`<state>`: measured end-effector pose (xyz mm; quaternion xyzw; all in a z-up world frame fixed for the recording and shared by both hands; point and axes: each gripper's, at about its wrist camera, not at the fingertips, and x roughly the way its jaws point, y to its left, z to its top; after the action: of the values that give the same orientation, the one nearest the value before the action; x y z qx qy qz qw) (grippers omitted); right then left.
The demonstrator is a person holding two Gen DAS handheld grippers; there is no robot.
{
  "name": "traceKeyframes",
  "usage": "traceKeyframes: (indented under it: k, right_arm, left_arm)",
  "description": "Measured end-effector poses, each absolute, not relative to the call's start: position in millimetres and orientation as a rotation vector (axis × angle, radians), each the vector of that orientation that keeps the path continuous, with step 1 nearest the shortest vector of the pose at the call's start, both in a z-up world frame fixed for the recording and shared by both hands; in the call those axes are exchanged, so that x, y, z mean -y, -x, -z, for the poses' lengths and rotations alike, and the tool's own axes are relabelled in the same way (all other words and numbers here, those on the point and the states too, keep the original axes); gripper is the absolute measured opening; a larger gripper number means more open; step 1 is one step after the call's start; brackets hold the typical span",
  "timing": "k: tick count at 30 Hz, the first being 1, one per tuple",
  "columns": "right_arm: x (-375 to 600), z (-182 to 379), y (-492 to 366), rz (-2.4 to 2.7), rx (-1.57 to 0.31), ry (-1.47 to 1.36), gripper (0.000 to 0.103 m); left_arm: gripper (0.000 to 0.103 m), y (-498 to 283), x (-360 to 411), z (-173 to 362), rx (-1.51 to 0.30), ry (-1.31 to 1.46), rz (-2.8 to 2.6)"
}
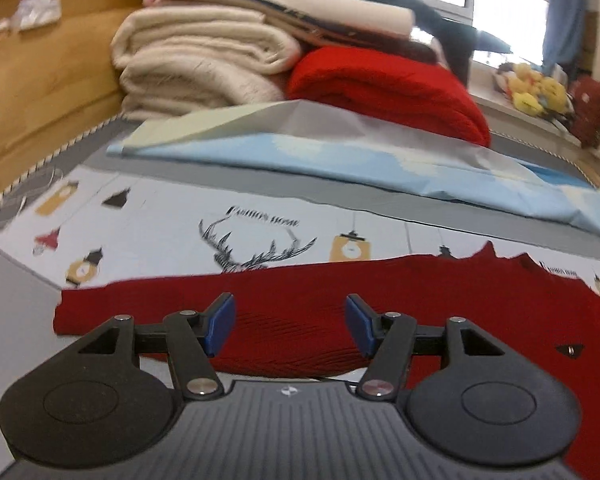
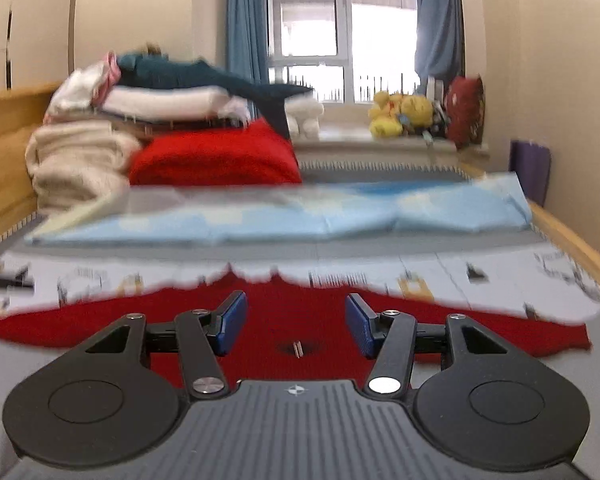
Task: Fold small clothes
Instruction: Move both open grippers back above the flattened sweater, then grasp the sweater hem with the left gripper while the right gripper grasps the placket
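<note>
A dark red knitted garment (image 1: 300,304) lies spread flat on the bed's printed sheet (image 1: 172,232), close in front of both grippers. The left gripper (image 1: 290,322) hovers low over it with jaws wide apart, holding nothing. The right gripper (image 2: 296,322) does likewise, jaws spread and empty, above the garment's middle near a small dark patch (image 2: 297,348). Beyond lie a light blue folded cloth (image 2: 300,216) and a pile of folded blankets (image 1: 204,56).
</note>
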<state>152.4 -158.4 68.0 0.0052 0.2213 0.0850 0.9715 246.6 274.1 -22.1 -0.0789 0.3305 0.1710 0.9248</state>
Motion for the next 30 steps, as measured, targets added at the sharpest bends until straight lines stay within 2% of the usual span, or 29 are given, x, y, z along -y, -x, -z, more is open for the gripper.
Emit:
traceKeyframes:
  k: [5,8,11,13,16,17,30]
  right_arm:
    - [127.3,-78.4,-202.0,-0.178,-0.411,-0.047,0.062]
    - [121.0,-58.1,-223.4,-0.224,-0.438,-0.074,0.064]
    - [117.6,-25.2,-242.9,-0.226,-0.564,-0.076,0.064]
    - [119.9,-17.5,-259.2,-0.22,-0.639,-0.132,0.063]
    - [119.1,-20.4,-272.1,-0.24,-0.645,-0.141,0.062]
    - [117.1,-21.1,-274.5,-0.246,-0.643,-0.117,0.062]
    - [113.7,-1.4,-304.0,-0.257,-0.721,-0.051,0.062]
  left_arm:
    - [0.066,-244.5,-299.7,31.6,-0.704,0.204,-0.411]
    - [0.075,-245.1,-315.5,43.3,-0.734,0.211,-0.455]
    - [0.075,-245.6,-334.0,58.3,-0.756,0.223,-0.497]
    - [0.071,-247.3,-349.5,68.1,-0.77,0.266,-0.506]
    - [0.053,-250.6,-367.2,82.4,-0.815,0.283,-0.549]
    - [0.051,-251.7,-372.5,86.5,-0.83,0.284,-0.565]
    - [0.052,-267.1,-383.5,113.0,-0.881,0.265,-0.565]
